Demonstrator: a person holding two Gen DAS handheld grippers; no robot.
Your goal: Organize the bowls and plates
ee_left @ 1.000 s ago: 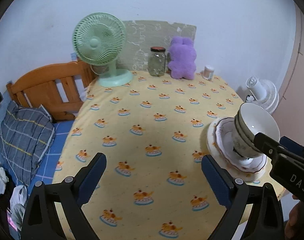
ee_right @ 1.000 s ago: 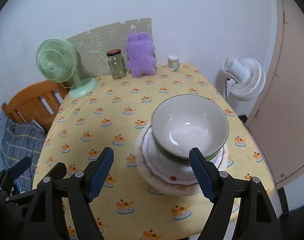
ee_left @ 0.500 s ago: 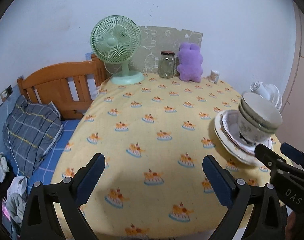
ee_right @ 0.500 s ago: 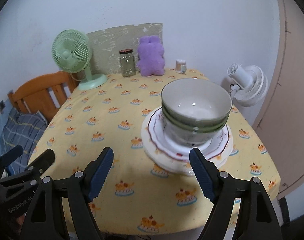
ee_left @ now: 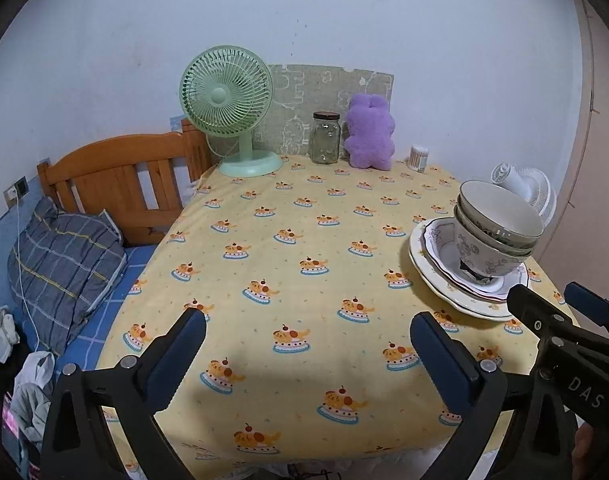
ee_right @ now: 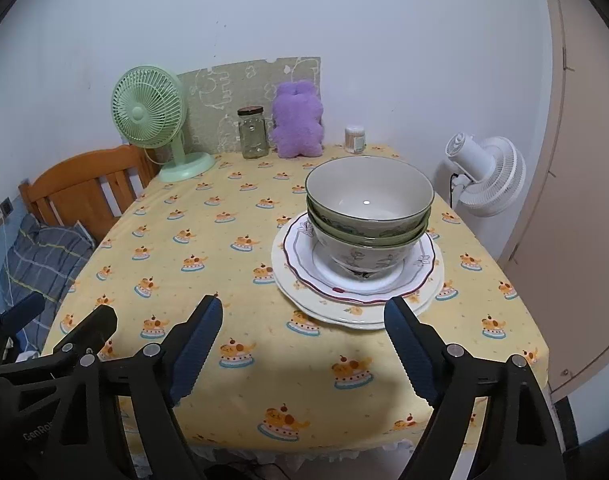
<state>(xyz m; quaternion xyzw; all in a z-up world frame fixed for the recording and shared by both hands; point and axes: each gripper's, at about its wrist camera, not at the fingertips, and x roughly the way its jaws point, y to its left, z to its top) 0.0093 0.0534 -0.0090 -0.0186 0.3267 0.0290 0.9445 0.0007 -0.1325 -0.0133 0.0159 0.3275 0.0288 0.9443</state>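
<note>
**Bowls stacked on plates, both grippers hanging back**

The nested bowls [ee_right: 368, 216] sit on the stacked plates [ee_right: 356, 284], toward the right side of the yellow tabletop [ee_left: 264, 260] and nearer its front edge than the green fan [ee_left: 226, 96] at the back. The left gripper [ee_left: 306, 356] is spreading its fingers, nothing between them. The right gripper [ee_right: 304, 344] (just short of the plates) is opening too, fingers empty, the plate rim just beyond them.

The left black plastic gripper [ee_left: 308, 344] and right black plastic gripper [ee_right: 303, 332] show blue ribbed pads, silver screws and white lettering.
</note>
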